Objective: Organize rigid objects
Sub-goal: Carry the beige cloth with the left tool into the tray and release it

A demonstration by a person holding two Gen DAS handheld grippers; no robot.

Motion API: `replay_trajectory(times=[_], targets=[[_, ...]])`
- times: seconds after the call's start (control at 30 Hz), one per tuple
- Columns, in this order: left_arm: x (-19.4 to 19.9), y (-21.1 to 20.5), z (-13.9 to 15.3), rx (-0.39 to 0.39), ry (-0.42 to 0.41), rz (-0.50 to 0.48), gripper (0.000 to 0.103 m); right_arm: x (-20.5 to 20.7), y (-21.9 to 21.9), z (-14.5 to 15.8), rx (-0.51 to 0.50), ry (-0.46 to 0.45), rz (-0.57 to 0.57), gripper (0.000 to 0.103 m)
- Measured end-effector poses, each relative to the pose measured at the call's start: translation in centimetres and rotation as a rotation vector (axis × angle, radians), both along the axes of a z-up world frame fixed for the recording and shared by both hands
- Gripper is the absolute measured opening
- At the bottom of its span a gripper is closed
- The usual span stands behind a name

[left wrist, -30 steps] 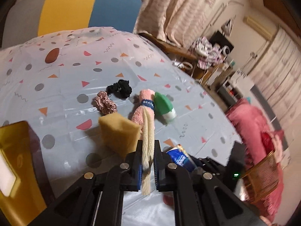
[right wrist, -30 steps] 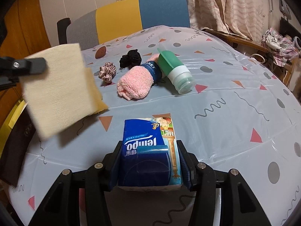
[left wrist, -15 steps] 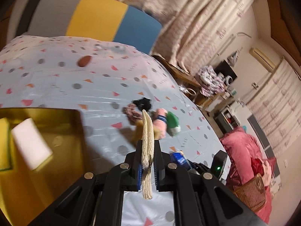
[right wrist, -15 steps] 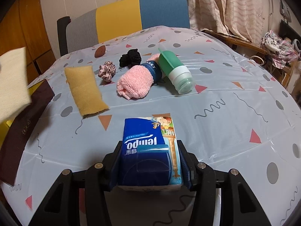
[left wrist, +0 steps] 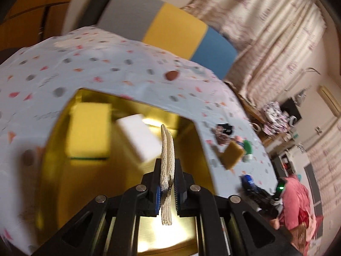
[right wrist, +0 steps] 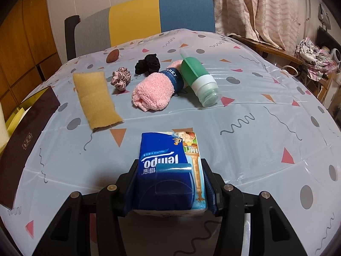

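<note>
My left gripper [left wrist: 167, 188] is shut on a thin cream ribbed cloth [left wrist: 167, 149], held edge-on over a gold box [left wrist: 187, 132]. Inside the box lie a yellow sponge [left wrist: 89, 132] and a white foam block [left wrist: 138, 136]. My right gripper [right wrist: 170, 183] is shut on a blue Tempo tissue pack [right wrist: 168, 170], low over the table. Ahead of it on the tablecloth lie a tan sponge [right wrist: 96, 100], a pink scrunchie [right wrist: 120, 81], a black scrunchie [right wrist: 148, 64], a rolled pink towel [right wrist: 153, 91] and a green bottle [right wrist: 199, 83] on its side.
A dark brown box lid [right wrist: 23, 145] and the gold box's edge [right wrist: 19, 108] are at the table's left. A grey, yellow and blue chair [right wrist: 136, 21] stands behind the table. Curtains [right wrist: 255, 6] and cluttered furniture [right wrist: 313, 55] fill the right.
My left gripper swung left with the cream cloth, away from the tan sponge and over the gold box. The right gripper and its tissue pack stayed still.
</note>
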State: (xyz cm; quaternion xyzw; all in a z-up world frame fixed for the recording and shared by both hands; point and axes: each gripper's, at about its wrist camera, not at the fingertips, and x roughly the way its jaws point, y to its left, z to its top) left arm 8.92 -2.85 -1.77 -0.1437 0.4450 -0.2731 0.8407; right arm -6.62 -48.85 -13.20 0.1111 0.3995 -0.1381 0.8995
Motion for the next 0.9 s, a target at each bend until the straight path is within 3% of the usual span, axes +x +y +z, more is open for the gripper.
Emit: replay_trajectory(times=[0.2, 0.27, 0.33, 0.5, 0.63, 0.9], targets=[[0.1, 3.9, -2.4, 0.06, 0.06, 0.081, 0.009, 0.2, 0.2, 0.0, -0.02, 0.015, 0.001, 0.054], [-0.1, 4.9, -2.7, 0.067, 0.065, 0.102, 0.015, 0.3, 0.4, 0.0, -0.033, 0.025, 0.001, 0.054], [-0.3, 5.9, -2.9, 0.088, 0.062, 0.136, 0.033, 0.3, 0.5, 0.1, -0.042, 0.033, 0.0, 0.054], [-0.4, 7.1, -2.9, 0.148, 0.042, 0.182, 0.042, 0.6, 0.7, 0.4, -0.048, 0.057, -0.021, 0.053], [-0.9, 7.1, -2.6, 0.174, 0.007, 0.177, 0.042, 0.6, 1.1, 1.0, -0.028, 0.069, -0.038, 0.052], [-2.0, 5.8, -1.6, 0.187, -0.05, 0.149, 0.042, 0.3, 4.5, 5.0, 0.005, -0.004, 0.023, 0.052]])
